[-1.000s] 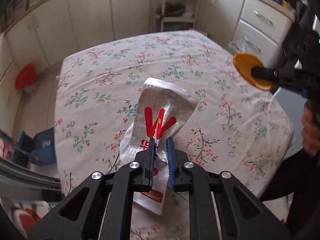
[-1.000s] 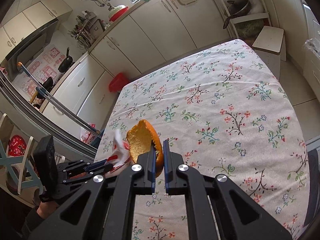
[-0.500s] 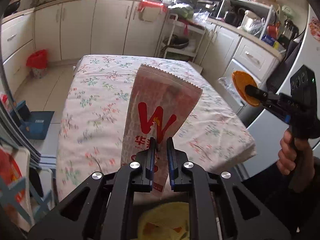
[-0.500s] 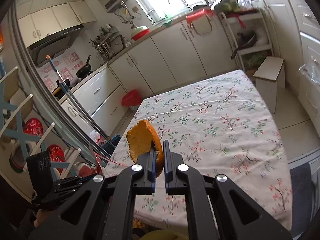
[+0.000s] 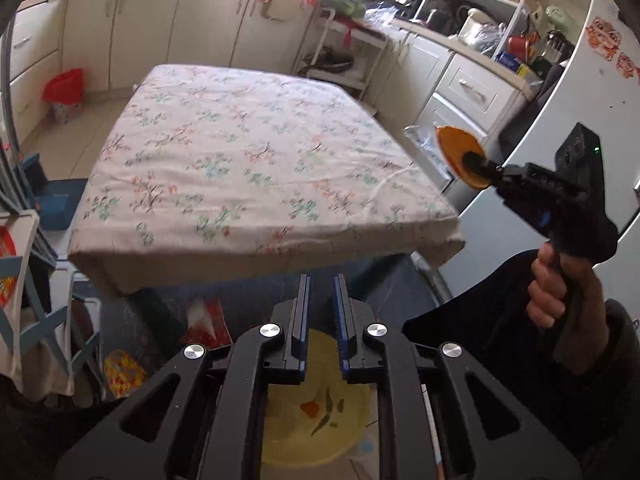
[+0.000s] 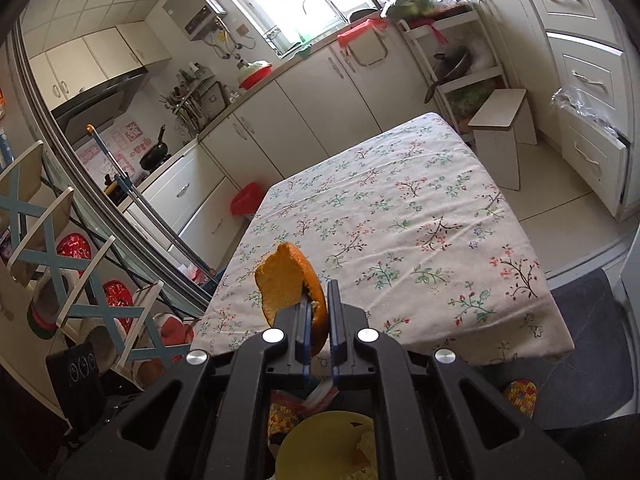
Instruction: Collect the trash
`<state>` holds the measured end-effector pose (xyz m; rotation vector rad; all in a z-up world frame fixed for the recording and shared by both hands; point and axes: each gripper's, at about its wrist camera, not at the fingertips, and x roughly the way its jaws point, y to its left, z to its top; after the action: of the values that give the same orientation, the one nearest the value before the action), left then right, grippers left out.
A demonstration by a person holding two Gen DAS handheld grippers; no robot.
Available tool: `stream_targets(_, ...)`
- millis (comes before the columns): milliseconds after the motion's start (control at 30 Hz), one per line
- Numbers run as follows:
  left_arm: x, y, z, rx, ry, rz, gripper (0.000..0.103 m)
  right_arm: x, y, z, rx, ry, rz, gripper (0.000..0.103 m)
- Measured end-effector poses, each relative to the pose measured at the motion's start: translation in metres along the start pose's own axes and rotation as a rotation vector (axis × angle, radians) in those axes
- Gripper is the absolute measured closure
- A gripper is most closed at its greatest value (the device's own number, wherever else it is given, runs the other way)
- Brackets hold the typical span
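My left gripper (image 5: 320, 284) hangs past the near edge of the floral-cloth table (image 5: 256, 160), over a yellow-lined bin (image 5: 312, 420) that holds a few scraps. Its jaws stand close together with nothing between them. A red and white wrapper (image 5: 204, 320), blurred, is below the table edge to its left. My right gripper (image 6: 318, 292) is shut on a piece of orange peel (image 6: 288, 284) above the bin (image 6: 328, 440). In the left wrist view the peel (image 5: 456, 148) and right gripper (image 5: 476, 162) are at the right, gripped by a hand (image 5: 552, 292).
A red-bagged bin (image 6: 246, 200) stands on the floor by the cabinets beyond the table. A white stool (image 6: 500, 120) is at the table's far right. A blue and white folding rack (image 6: 60, 240) stands on the left. A dark mat (image 6: 588, 340) lies by the near corner.
Both grippers have drawn back from over the table to beyond its near edge, above the yellow bin. The wrapper has left the left gripper's jaws. The peel stays held.
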<state>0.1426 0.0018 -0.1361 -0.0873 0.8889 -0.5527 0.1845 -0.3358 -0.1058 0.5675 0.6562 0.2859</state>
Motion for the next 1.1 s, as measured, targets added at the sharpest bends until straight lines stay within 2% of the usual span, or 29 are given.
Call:
stream_targets(133, 0.002, 0.02, -0.004, -0.087, 0.027, -0.018, 0.092, 0.001, -0.003, -0.003, 0.021, 0.01, 0.006, 0.094)
stream_targets(300, 0.013, 0.016, -0.008, -0.037, 0.08, 0.015, 0.092, 0.001, 0.0, -0.007, -0.011, 0.025, 0.0, 0.094)
stream_targets(400, 0.015, 0.02, -0.008, -0.045, 0.089, 0.03, 0.092, 0.006, 0.001, -0.013, -0.022, 0.059, 0.002, 0.094)
stream_targets(533, 0.015, 0.03, -0.008, -0.077, 0.091, 0.043, 0.092, 0.018, 0.013, -0.037, -0.078, 0.155, 0.009, 0.094)
stream_targets(733, 0.017, 0.035, -0.01, -0.089, 0.099, 0.058, 0.092, 0.047, 0.035, -0.088, -0.181, 0.367, -0.006, 0.092)
stream_targets(800, 0.017, 0.039, -0.011, -0.096, 0.104, 0.064, 0.092, 0.052, 0.04, -0.097, -0.198, 0.408, -0.017, 0.085)
stream_targets(833, 0.017, 0.039, -0.011, -0.1, 0.108, 0.068, 0.092, 0.055, 0.041, -0.101, -0.206, 0.427, -0.025, 0.07)
stream_targets(867, 0.018, 0.041, -0.013, -0.105, 0.118, 0.074, 0.092, 0.058, 0.042, -0.104, -0.213, 0.447, -0.03, 0.059)
stream_targets(933, 0.021, 0.046, -0.016, -0.115, 0.139, 0.084, 0.089, 0.059, 0.042, -0.104, -0.212, 0.45, -0.036, 0.059)
stream_targets(1000, 0.028, 0.053, -0.022, -0.132, 0.17, 0.101, 0.083, 0.057, 0.039, -0.102, -0.192, 0.438, -0.035, 0.058)
stream_targets(1067, 0.04, 0.062, -0.029, -0.16, 0.21, 0.128, 0.064, 0.057, 0.036, -0.1, -0.161, 0.426, -0.031, 0.053)
stream_targets(1100, 0.05, 0.07, -0.034, -0.183, 0.234, 0.15, 0.06, 0.057, 0.032, -0.098, -0.141, 0.424, -0.023, 0.053)
